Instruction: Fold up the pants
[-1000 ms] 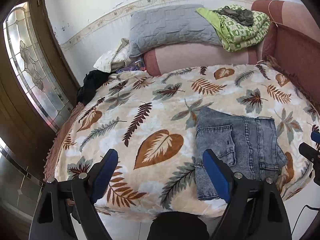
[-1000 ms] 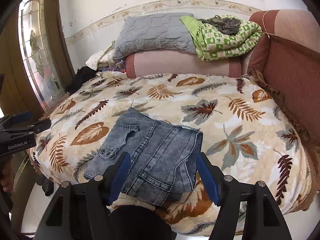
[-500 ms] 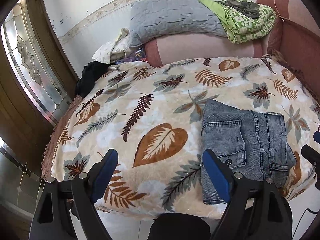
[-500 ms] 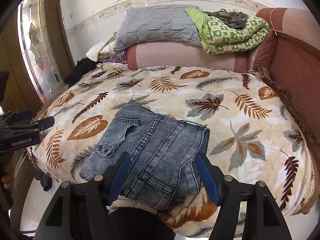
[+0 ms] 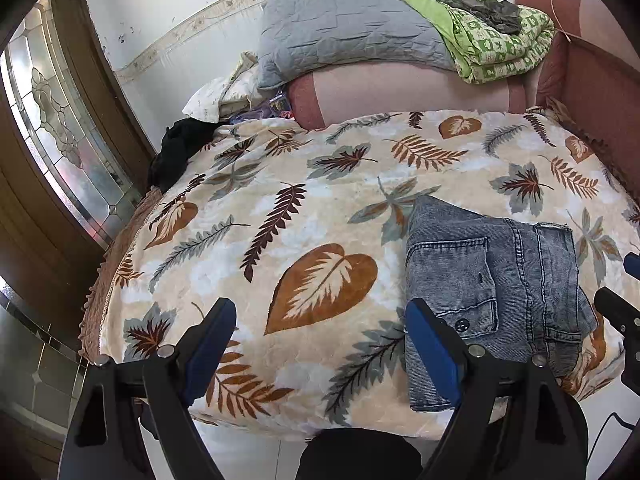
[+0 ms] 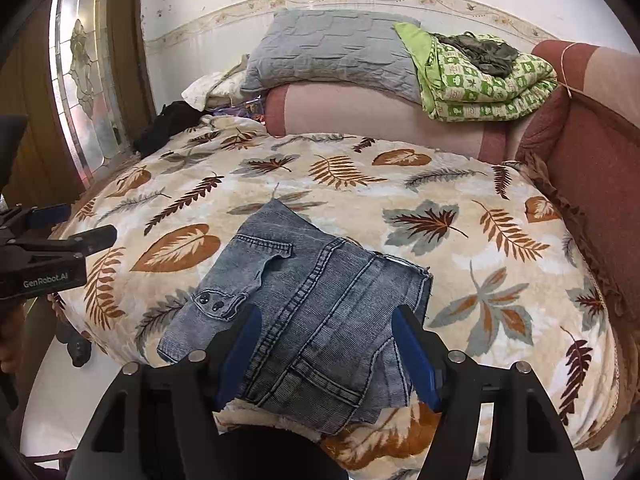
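A: Starting at the left: the left gripper has its blue jaws spread wide with nothing between them, only the leaf-print blanket underneath.

B: And the pants?

A: Folded denim, a compact bundle lying on the blanket near the bed's front edge. From the left gripper it sits at about two o'clock, its near corner just behind the right-hand blue finger. I can't tell whether that finger touches the cloth.

B: Moving over to the other camera.

A: At nine o'clock the left gripper shows side-on, and white lettering on its black body reads "GenRobot.AI". A bit of a hand shows below it at the frame's edge.

B: Now the right gripper.

A: Jaws partly spread, nothing pinched. The pants lie straight ahead at twelve o'clock, their near edge framed between the two blue fingers. Two dark buttons show on a pocket flap at ten o'clock.
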Demonstrator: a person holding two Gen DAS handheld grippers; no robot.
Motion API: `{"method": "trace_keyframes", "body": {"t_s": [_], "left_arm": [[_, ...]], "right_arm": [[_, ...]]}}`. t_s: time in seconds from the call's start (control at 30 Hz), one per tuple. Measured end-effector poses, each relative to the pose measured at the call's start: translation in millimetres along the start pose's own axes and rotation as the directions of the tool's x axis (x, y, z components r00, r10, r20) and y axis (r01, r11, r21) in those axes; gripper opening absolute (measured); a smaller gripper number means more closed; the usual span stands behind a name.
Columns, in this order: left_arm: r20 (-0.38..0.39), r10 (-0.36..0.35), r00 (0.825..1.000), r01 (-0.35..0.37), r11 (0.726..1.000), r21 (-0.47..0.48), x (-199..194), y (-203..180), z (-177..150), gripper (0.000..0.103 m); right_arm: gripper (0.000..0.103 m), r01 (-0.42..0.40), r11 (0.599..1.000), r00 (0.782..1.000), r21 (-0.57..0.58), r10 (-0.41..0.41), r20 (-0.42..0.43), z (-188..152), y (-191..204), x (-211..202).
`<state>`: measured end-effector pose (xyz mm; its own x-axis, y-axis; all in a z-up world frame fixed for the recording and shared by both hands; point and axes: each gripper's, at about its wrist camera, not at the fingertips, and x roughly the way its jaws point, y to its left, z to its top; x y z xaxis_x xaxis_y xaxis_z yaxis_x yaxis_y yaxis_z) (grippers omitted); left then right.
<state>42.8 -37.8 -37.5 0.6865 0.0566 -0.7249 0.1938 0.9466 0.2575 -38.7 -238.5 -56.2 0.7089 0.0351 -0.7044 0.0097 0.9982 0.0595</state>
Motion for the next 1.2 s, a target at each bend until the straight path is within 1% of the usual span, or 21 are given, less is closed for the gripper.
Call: {"method": "trace_keyframes", "body": {"t_s": [0.07,0.33,0.5,0.83,1.07,1.17,1.2], "left_arm": [[-0.009,0.001,1.0,-0.001,1.0,0.003,4.1,-0.6,-1.0,0.087],[-0.031,0.0,1.0,0.0,1.0,0.014,14.4,-7.0,-2.9,0.087],[-0.038,0.003,0.999,-0.002,1.0,0.026,17.1,-11.3,-3.5,0.087],[-0.058,0.002,0.998,0.0,0.999,0.037,28.6,-17.2,-1.0,0.087],[-0.086,0.02,0.996,-0.018,0.999,0.035,49.4,-18.5,1.3,0.087],[-0.088,0.021,0.996,-0.018,0.999,0.038,60.8,-18.2,1.9,0.087],[-0.089,0.011,0.996,-0.008,0.999,0.036,66.4,-17.3,2.7,0.087]], "right_arm": [[0.071,0.009,1.0,1.0,-0.007,-0.009,-0.006,0.7,1.0,2.4],[0.071,0.107,0.994,0.993,-0.027,-0.108,-0.044,8.4,-0.8,12.2],[0.071,0.134,0.991,0.989,-0.023,-0.135,-0.052,9.2,-4.9,14.4],[0.071,0.155,0.987,0.986,-0.032,-0.157,-0.059,11.3,-9.0,20.7],[0.071,0.173,0.984,0.981,-0.046,-0.176,-0.079,10.7,-12.4,32.4],[0.071,0.179,0.982,0.979,-0.054,-0.183,-0.085,10.6,-14.4,38.0],[0.072,0.18,0.982,0.979,-0.054,-0.184,-0.089,10.1,-15.9,40.5]]}}
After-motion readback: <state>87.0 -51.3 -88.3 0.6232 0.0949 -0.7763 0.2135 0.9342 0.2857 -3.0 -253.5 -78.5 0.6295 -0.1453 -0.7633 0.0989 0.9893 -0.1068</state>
